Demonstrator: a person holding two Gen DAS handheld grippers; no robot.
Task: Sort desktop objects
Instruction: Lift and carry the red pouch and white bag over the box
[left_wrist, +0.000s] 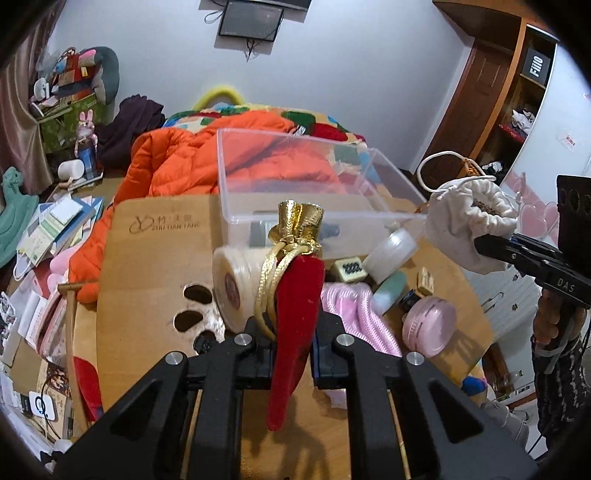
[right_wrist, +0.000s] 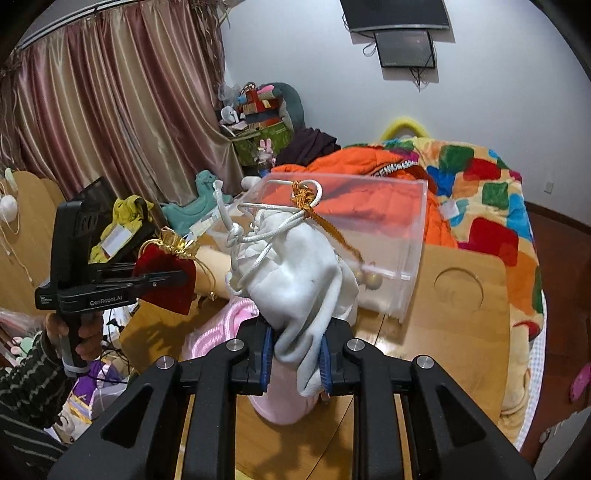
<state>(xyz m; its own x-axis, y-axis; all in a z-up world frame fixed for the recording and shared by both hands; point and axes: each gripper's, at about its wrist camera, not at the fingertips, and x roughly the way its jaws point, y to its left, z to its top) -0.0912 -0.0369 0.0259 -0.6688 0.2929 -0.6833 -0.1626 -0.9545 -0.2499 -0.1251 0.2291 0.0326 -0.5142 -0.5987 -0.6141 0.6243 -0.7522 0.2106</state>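
Your left gripper is clamped tight on a red velvet drawstring pouch with a gold top and gold cord, which stands up between its pads, lifted clear of the pale wooden tabletop. Your right gripper is likewise closed hard on a white cloth drawstring pouch with a white cord, its gathered mouth pointing away from the camera (something dark shows inside the mouth in the left view, though I can't make out what). A clear plastic rectangular box sits on the table just beyond both pouches, open at the top. Below and around the red pouch lie a cream roll of tape, a pink knitted cloth, a round pink jar, a white round tub and a mahjong tile, all resting on the wood near the box. An orange padded jacket lies heaped behind the table.
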